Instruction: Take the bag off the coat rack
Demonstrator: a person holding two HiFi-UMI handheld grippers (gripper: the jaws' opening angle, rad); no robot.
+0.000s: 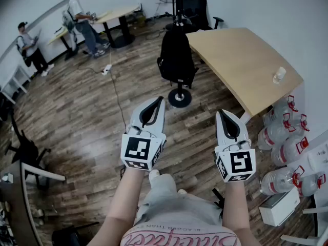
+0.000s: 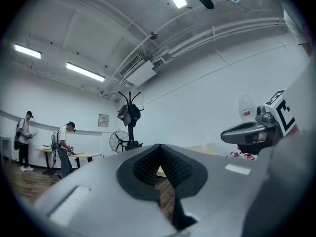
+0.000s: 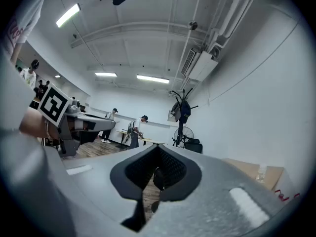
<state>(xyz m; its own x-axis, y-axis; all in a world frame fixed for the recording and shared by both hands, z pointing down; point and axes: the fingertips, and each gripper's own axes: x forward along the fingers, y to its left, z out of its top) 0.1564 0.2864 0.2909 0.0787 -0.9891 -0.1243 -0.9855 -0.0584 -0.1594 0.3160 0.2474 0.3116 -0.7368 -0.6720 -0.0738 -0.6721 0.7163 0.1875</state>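
A black bag [image 1: 177, 58] hangs on a short rack with a round base [image 1: 180, 97], a step ahead of me on the wood floor. My left gripper [image 1: 157, 101] and right gripper [image 1: 221, 113] are held side by side short of it, both shut and empty. In the right gripper view the bag [image 3: 157, 174] shows as a dark shape through the notch under the closed jaws. My left gripper [image 2: 160, 147] hides it in its own view. A taller coat rack [image 2: 129, 116] with dark items on top stands at the far wall.
A wooden table [image 1: 241, 60] with a clear bottle [image 1: 279, 75] lies right of the bag. Several water jugs [image 1: 284, 137] stand at the right wall. A cable [image 1: 117, 94] runs across the floor. Two people [image 1: 82, 14] stand at tables far left, with a fan [image 2: 118, 141] behind.
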